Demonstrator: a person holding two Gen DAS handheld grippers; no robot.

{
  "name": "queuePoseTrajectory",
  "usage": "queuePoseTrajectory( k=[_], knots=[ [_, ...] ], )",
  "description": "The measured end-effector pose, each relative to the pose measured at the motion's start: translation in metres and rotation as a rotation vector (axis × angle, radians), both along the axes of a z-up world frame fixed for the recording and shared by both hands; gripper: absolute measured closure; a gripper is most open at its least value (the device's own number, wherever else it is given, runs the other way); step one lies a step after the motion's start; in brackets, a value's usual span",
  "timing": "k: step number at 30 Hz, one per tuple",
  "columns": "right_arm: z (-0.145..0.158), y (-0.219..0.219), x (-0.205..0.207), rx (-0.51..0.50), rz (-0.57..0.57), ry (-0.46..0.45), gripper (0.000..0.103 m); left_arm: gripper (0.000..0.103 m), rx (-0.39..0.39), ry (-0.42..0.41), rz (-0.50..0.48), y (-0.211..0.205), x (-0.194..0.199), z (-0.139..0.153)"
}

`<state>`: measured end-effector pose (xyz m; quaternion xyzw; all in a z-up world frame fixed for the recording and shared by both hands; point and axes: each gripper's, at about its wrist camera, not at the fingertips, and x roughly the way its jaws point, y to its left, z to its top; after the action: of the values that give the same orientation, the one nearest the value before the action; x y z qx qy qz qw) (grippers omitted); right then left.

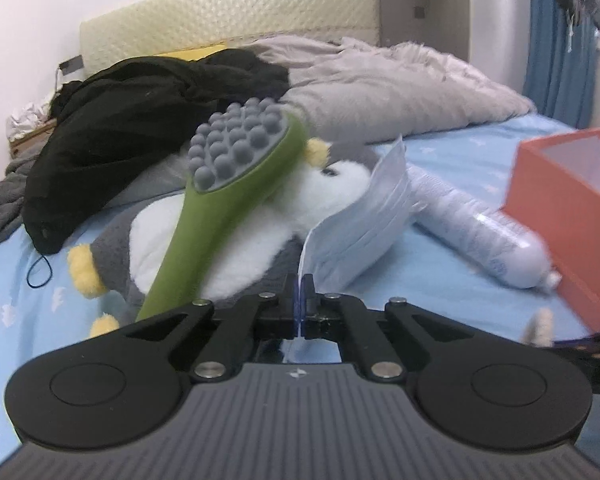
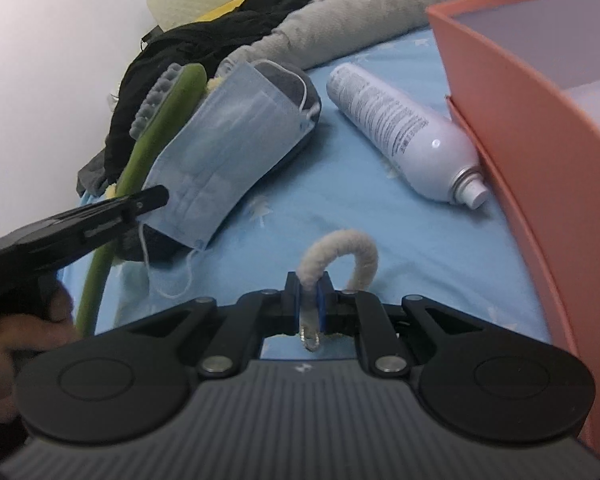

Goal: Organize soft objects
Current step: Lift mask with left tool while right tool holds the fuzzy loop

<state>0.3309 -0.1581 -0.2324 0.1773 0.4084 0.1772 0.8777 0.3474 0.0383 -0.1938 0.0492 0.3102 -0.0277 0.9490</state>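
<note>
Two hand-held grippers work over a bed with a pale blue printed sheet (image 2: pixel 340 208). Nearest, the right gripper (image 2: pixel 310 300) has its jaws clamped on one end of a cream fuzzy loop of soft cord (image 2: pixel 342 246), which arches just above the sheet; a metal ring appears to hang below the pads, though the view there is cramped. The left gripper (image 1: pixel 299 300) has its jaws together on the lower corner of a pale blue pleated face mask (image 1: pixel 356 216), the fabric fanning up from the pads. Behind the mask lies a grey and white plush penguin with yellow feet (image 1: pixel 240 236), and across it a green long-handled massage brush with grey rubber nubs (image 1: pixel 228 168). To the right, a white aerosol can (image 2: pixel 396 124) lies on its side, touching an open coral-red cardboard box (image 2: pixel 540 128). Farthest back are a heap of black clothing (image 1: pixel 140 112) and a rumpled grey duvet (image 1: pixel 380 84).

Good practice for the step in hand: lift the mask clear of the brush before carrying it boxward, keeping the ear loops from snagging the handle, and hold the cord pinched until it is over the box.
</note>
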Motion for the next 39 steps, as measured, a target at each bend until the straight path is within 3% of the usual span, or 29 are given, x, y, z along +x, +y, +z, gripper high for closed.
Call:
queuePoseTrajectory(
  k=[9, 18, 21, 23, 30, 32, 34, 35, 39],
  knots=[
    [0.025, -0.007, -0.042, -0.076, 0.017, -0.034, 0.091, 0.102, -0.038, -0.015, -0.064, -0.027, -0.075, 0.032],
    [0.019, -0.011, -0.104, -0.153, 0.036, 0.009, 0.091, 0.102, -0.099, 0.101, -0.073, -0.048, -0.160, 0.009],
    [0.018, -0.013, -0.123, -0.169, 0.046, 0.021, 0.091, 0.102, -0.164, 0.144, -0.061, -0.048, -0.184, 0.005],
    [0.018, -0.014, -0.135, -0.195, 0.052, 0.018, 0.091, 0.102, -0.149, 0.148, -0.071, -0.055, -0.198, 0.007],
    [0.010, -0.022, -0.155, -0.231, 0.025, 0.018, 0.091, 0.100, -0.189, 0.232, -0.157, -0.074, -0.212, -0.001],
    [0.007, -0.025, -0.155, -0.225, 0.013, 0.025, 0.091, 0.089, -0.226, 0.265, -0.189, -0.079, -0.214, -0.006],
    [0.005, -0.027, -0.155, -0.224, 0.008, 0.024, 0.091, 0.051, -0.255, 0.281, -0.208, -0.080, -0.215, -0.009],
    [0.004, -0.027, -0.155, -0.222, 0.008, 0.025, 0.091, 0.046, -0.258, 0.276, -0.206, -0.081, -0.216, -0.009],
    [0.000, -0.031, -0.155, -0.210, -0.001, 0.024, 0.091, 0.045, -0.274, 0.249, -0.192, -0.076, -0.219, -0.008]
  ],
)
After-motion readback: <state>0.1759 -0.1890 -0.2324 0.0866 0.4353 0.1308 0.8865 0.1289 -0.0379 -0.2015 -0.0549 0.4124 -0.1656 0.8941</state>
